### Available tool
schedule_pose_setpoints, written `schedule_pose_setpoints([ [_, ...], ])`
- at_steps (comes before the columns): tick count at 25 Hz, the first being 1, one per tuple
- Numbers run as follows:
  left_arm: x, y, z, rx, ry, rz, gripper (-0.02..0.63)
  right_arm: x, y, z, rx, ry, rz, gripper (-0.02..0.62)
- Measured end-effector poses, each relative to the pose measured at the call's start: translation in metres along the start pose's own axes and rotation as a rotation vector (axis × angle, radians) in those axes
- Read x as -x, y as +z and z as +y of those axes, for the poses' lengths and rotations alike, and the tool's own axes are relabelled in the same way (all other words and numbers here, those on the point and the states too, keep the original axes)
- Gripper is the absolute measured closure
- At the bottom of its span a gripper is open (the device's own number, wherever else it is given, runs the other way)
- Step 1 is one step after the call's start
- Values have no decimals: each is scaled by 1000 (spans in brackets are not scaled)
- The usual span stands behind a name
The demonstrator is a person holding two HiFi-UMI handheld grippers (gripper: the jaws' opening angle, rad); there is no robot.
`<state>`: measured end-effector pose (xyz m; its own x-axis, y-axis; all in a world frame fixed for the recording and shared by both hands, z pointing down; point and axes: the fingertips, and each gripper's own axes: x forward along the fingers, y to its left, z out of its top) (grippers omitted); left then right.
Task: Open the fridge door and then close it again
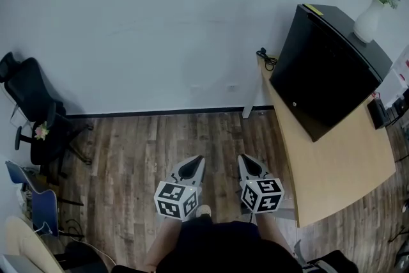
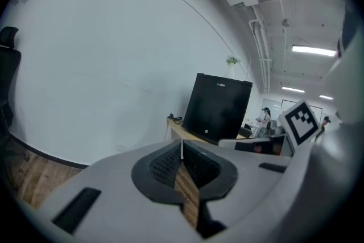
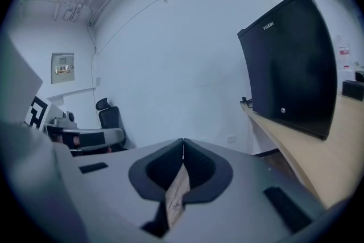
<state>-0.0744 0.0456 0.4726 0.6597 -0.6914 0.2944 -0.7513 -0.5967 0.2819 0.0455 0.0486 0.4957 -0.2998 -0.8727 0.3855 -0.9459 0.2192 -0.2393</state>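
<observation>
Office, swivel chair [image 1: 32,102], desk [image 1: 345,169], strip lights [image 2: 313,50]

I see the fridge [image 1: 329,67] on the table [image 1: 339,169] at right, a vase [image 1: 369,21] atop it. A chair [image 1: 35,105] stands far left.

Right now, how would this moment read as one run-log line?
fridge: door shut, on desk | left gripper: shut, empty | right gripper: shut, empty | stage: not yet at fridge
</observation>
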Motion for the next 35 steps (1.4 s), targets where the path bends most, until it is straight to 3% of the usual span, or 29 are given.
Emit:
schedule_pose_setpoints([
  [10, -9, 2, 42, 5, -18, 21, 594, -34, -1, 17, 9, -8, 17, 604],
  [14, -15, -3, 43, 20, -23, 30, 594, -35, -6, 14, 53, -20, 42, 604],
  [20, -26, -5, 40, 18, -50, 44, 594, -42, -6, 5, 36, -35, 37, 604],
  [35, -123, 40, 31, -47, -169, 58, 594, -77, 45, -74, 19, -156, 0, 604],
])
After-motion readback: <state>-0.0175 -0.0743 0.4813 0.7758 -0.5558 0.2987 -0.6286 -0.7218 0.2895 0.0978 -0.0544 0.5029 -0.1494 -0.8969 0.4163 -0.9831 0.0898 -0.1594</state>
